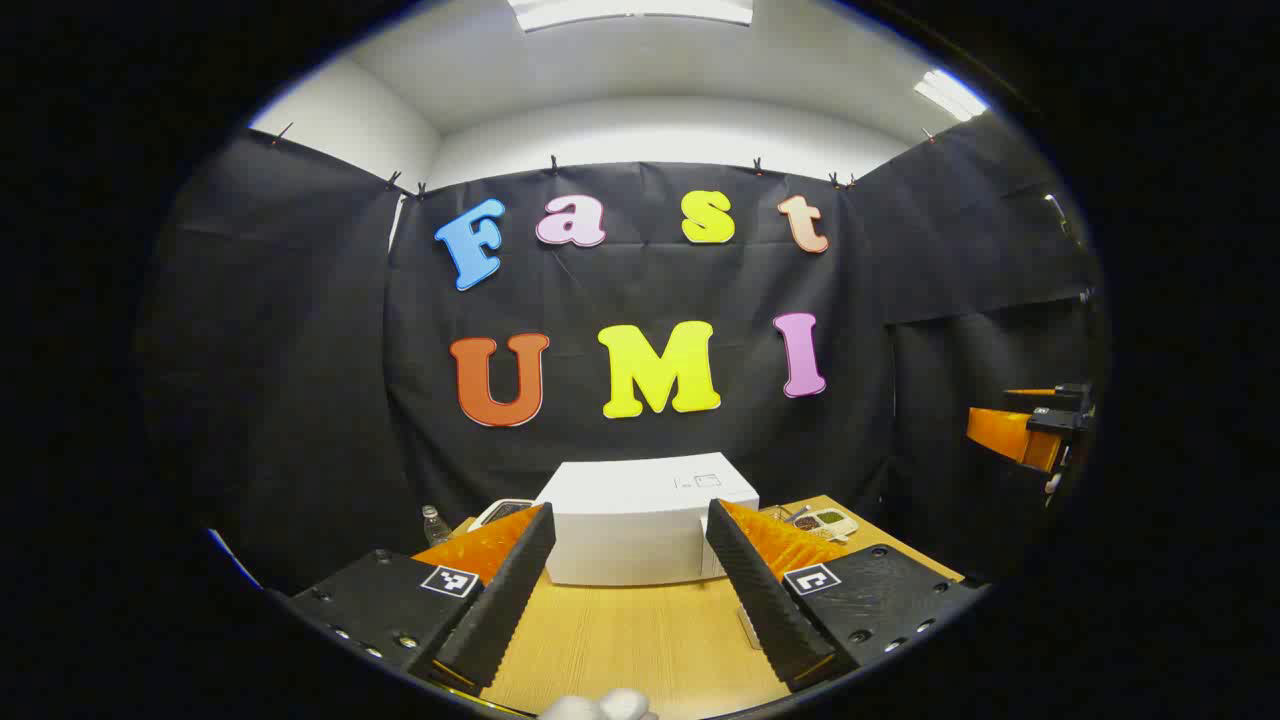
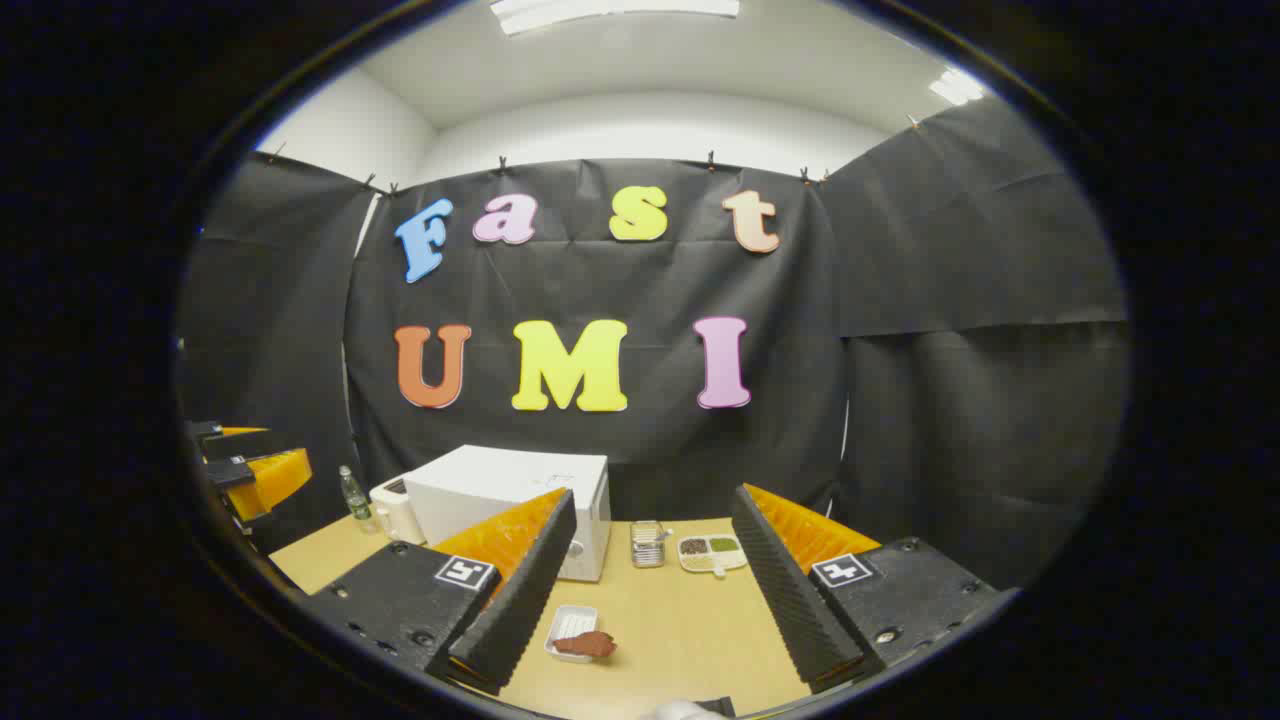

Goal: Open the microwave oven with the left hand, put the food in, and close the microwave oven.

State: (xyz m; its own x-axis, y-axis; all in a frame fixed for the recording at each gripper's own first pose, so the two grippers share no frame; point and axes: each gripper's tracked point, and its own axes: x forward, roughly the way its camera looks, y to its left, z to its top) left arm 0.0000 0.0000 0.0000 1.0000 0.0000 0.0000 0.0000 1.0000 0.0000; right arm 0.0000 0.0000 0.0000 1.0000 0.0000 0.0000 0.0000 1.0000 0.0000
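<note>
A white microwave oven [image 1: 640, 530] stands at the back of the wooden table, its door closed; in the right gripper view the microwave oven [image 2: 510, 505] sits left of centre. The food, a brown piece on a small white tray [image 2: 578, 632], lies on the table in front of the microwave. My left gripper [image 1: 632, 590] is open, held well short of the microwave and facing its front. My right gripper [image 2: 645, 590] is open above the table, with the food tray just inside its left finger. The right gripper [image 1: 1030, 430] also appears far right in the left gripper view, and the left gripper [image 2: 250, 465] far left in the right gripper view.
A clear bottle [image 2: 352, 497] and a white appliance [image 2: 395, 510] stand left of the microwave. A metal rack [image 2: 648, 544] and a divided dish of seasonings [image 2: 711, 552] sit to its right. The wooden table [image 2: 680, 640] extends toward me; black cloth walls surround it.
</note>
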